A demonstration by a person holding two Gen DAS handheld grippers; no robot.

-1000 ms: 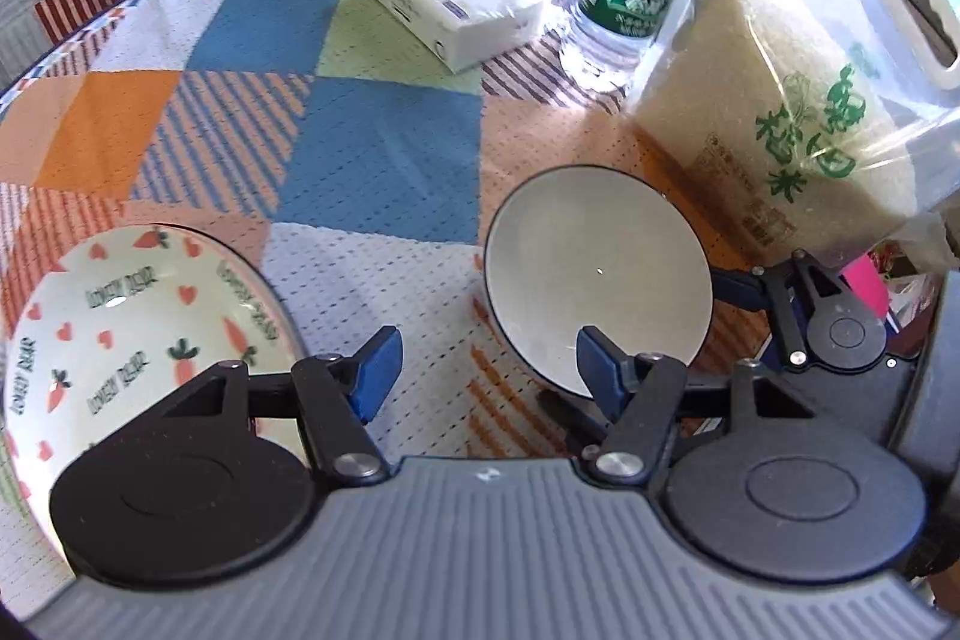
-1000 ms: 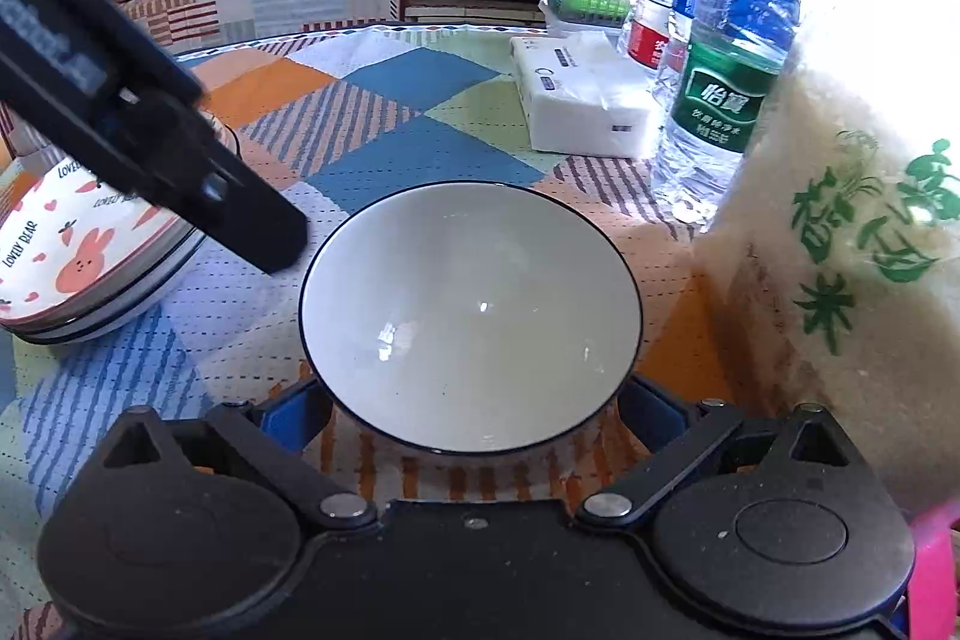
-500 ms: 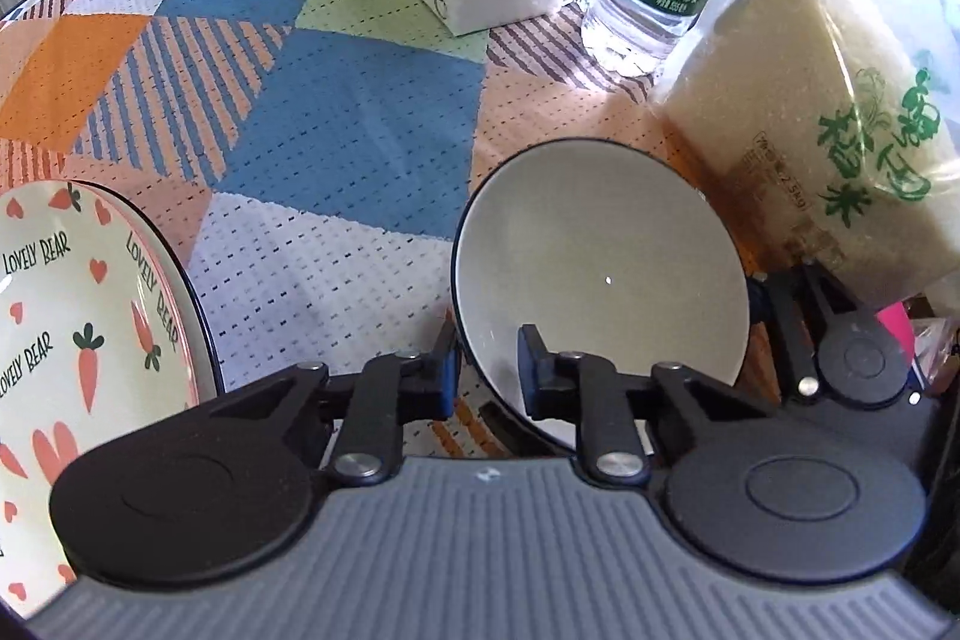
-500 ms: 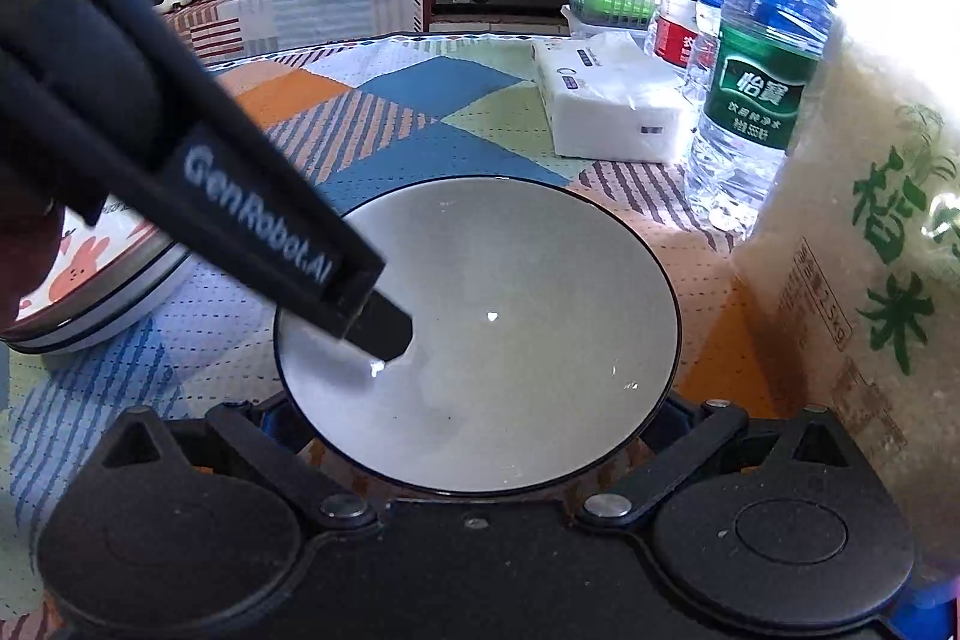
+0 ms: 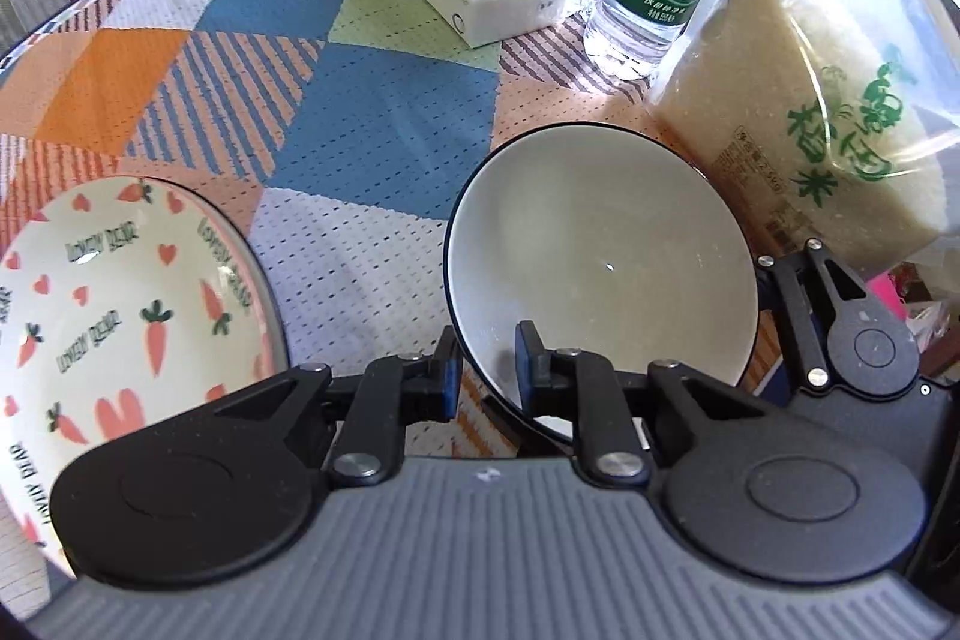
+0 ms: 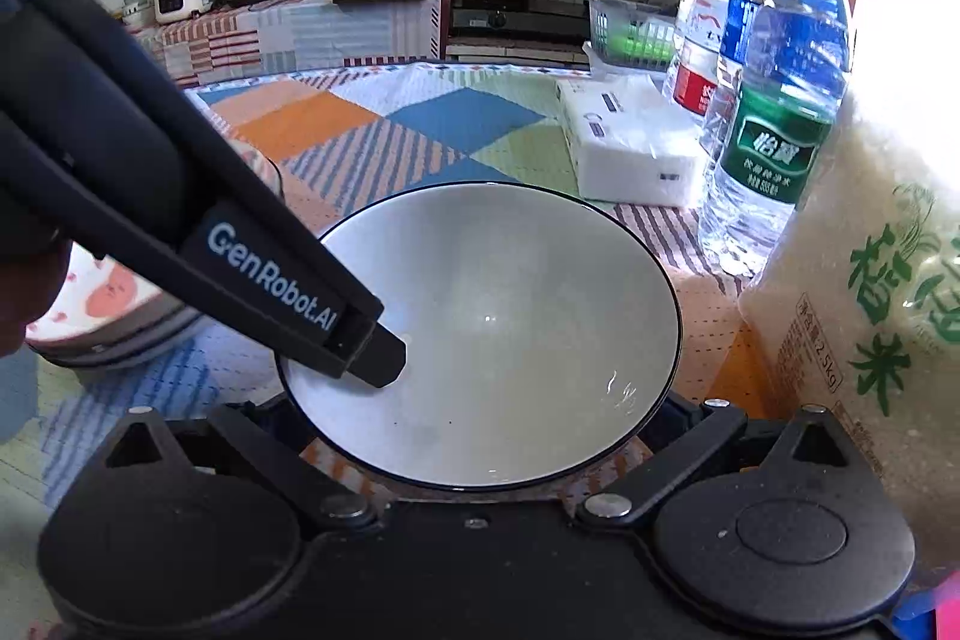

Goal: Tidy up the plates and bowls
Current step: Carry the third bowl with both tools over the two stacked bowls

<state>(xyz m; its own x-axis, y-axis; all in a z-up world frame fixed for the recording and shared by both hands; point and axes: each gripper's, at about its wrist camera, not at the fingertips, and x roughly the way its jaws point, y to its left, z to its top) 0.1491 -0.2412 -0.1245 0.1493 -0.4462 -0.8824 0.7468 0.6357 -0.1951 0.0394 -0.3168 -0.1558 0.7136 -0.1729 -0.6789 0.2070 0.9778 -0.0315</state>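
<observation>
On the patchwork bench (image 5: 384, 148), left claw (image 5: 487, 375) pinches the white bowl's (image 5: 600, 268) near rim, right claw (image 6: 474, 451) spread wide around it, carrot plate (image 5: 120, 292) alongside.

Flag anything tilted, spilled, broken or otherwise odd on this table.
Only the white bowl stands out: it sits tipped, not flat, with the left gripper shut on its near rim. No spill or crack shows; the carrot plate looks fine.
</observation>
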